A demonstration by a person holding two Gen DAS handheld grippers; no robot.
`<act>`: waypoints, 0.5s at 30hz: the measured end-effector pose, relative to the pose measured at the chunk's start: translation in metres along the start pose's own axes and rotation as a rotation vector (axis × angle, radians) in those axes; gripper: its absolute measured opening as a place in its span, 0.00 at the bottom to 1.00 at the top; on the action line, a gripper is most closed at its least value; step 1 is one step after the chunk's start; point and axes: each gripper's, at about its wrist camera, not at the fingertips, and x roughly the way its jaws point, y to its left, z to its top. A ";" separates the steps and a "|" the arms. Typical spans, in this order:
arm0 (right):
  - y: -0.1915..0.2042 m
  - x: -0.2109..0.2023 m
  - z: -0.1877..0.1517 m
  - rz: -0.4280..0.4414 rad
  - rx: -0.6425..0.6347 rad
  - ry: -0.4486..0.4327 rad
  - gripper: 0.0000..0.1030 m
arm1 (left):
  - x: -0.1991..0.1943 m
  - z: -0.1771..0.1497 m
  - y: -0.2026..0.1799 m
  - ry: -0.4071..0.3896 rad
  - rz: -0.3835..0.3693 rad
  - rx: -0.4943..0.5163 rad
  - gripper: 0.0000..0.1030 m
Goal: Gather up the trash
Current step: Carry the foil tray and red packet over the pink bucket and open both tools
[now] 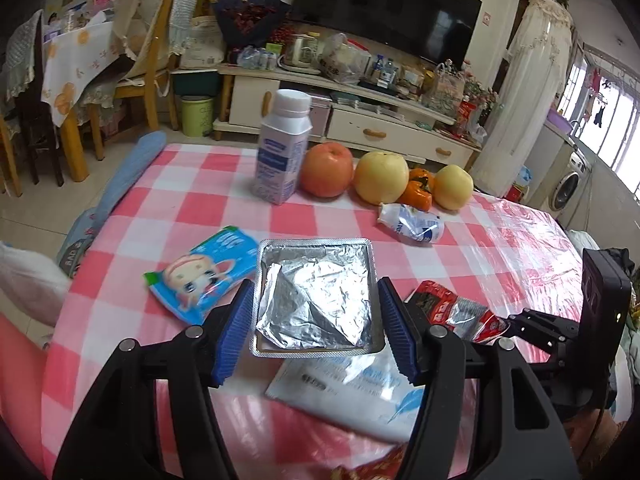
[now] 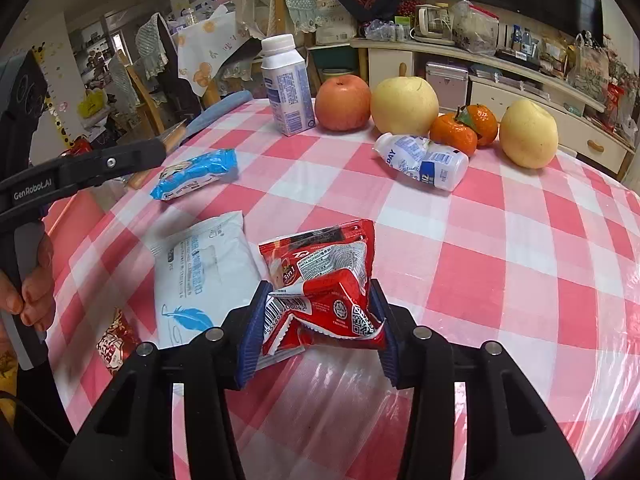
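My left gripper (image 1: pixel 316 328) is shut on a silver foil tray (image 1: pixel 316 300) and holds it above the pink checked tablecloth (image 1: pixel 480 248). My right gripper (image 2: pixel 318 328) is shut on a crumpled red wrapper (image 2: pixel 324 276); the same wrapper shows in the left wrist view (image 1: pixel 460 308). A white flat packet (image 2: pixel 204 268) lies left of the red wrapper, and under the foil tray (image 1: pixel 344 396). A blue snack wrapper (image 1: pixel 204 272) (image 2: pixel 196 174) lies further left. A crushed small white bottle (image 1: pixel 412 224) (image 2: pixel 424 160) lies near the fruit.
An upright white and blue bottle (image 1: pixel 282 152) (image 2: pixel 286 88), a red apple (image 1: pixel 326 170), two yellow pears (image 1: pixel 382 178) (image 1: pixel 452 186) and tangerines (image 2: pixel 464 126) stand at the far side. A red patterned packet (image 2: pixel 114 344) lies at the table's near left edge.
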 end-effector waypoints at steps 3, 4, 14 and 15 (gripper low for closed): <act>0.003 -0.007 0.000 -0.012 -0.004 -0.035 0.46 | -0.012 -0.006 0.010 -0.011 0.016 -0.017 0.61; 0.004 -0.010 -0.001 -0.010 -0.002 -0.045 0.45 | -0.016 -0.008 0.013 -0.016 0.021 -0.024 0.61; 0.026 -0.037 0.000 -0.025 -0.032 -0.113 0.45 | -0.052 -0.012 0.034 -0.090 0.074 -0.028 0.61; 0.029 -0.040 0.000 -0.023 -0.036 -0.119 0.45 | -0.054 -0.011 0.035 -0.098 0.080 -0.024 0.61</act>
